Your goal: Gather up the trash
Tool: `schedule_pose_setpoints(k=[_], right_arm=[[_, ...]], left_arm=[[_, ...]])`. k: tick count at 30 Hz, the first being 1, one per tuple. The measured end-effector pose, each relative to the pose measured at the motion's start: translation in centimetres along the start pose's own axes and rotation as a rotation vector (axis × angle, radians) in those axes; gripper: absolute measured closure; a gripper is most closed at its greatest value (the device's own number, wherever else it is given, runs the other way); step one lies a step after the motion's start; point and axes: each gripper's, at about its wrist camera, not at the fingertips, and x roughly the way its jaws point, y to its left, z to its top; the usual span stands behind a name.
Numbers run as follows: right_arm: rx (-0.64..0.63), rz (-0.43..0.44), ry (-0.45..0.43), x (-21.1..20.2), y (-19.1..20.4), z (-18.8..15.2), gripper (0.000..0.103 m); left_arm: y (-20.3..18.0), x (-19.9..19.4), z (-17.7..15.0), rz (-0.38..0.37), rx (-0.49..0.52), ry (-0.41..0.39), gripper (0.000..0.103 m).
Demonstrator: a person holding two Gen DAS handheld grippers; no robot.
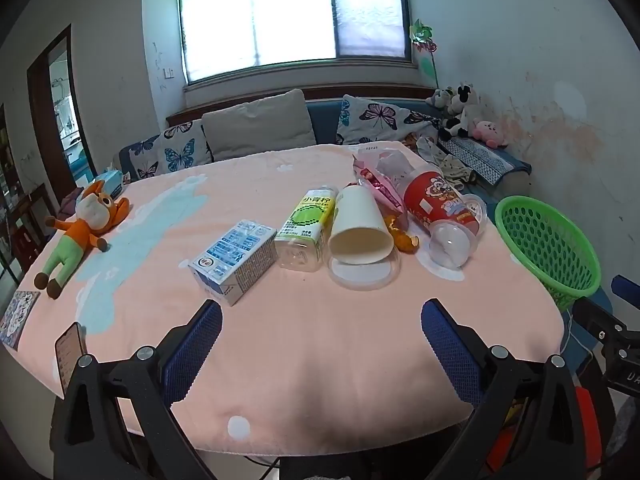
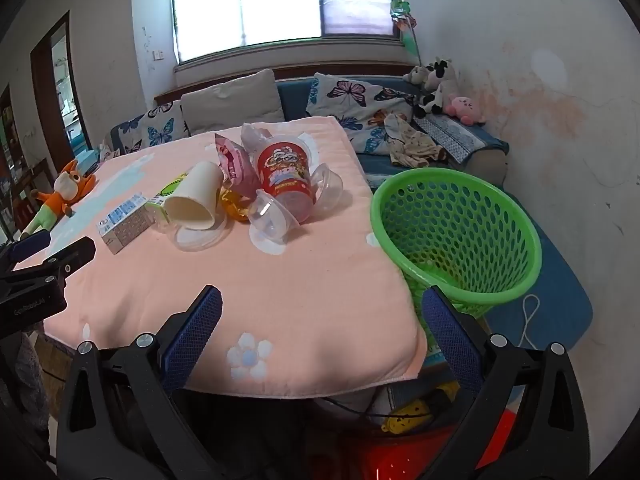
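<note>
**Desk:** What did your cameras record on that surface?

**Caption writer:** Your table [image 1: 320, 340] wore a peach floral cloth. Trash lay in a row across its far half: a blue-and-white milk carton [image 1: 234, 260], a clear bottle with a green label [image 1: 306, 226], a white paper cup [image 1: 360, 228] on its side, pink snack wrappers [image 1: 380, 184] and a red snack tub [image 1: 438, 202] among clear plastic cups. A green mesh basket [image 2: 456, 236] stood just off the table's right edge.

**Desk:** And your tongs?

**Caption writer:** Your left gripper [image 1: 322, 316] hung above the near edge, jaws wide apart and holding nothing. Your right gripper [image 2: 322, 304] was likewise spread and bare, near the basket corner.

**Desk:** The room?

**Caption writer:** A bright window [image 1: 292, 12] topped a sofa with butterfly cushions [image 1: 376, 118]. Plush toys [image 1: 460, 110] sat in the corner by a stained wall; an orange stuffed animal [image 1: 80, 228] lay on the cloth's left side, a phone [image 1: 70, 350] at its near-left edge.
</note>
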Motion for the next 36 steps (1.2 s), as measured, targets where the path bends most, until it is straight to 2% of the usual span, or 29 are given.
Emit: schedule_pose_setpoints(k=[8, 13, 36], right_arm=[[0.008, 0.005, 0.004, 0.0, -0.1, 0.0, 0.004], [0.003, 0.006, 0.006, 0.4, 0.0, 0.2, 0.004], [0.008, 0.010, 0.002, -0.1, 0.1, 0.2, 0.004]], left_arm=[[-0.7, -0.5, -0.2, 0.010, 0.007, -0.015, 0.006], [0.1, -0.2, 0.3, -0.007, -0.004, 0.002, 0.006], [0.2, 0.6, -0.2, 0.004, -0.005, 0.010, 0.006]])
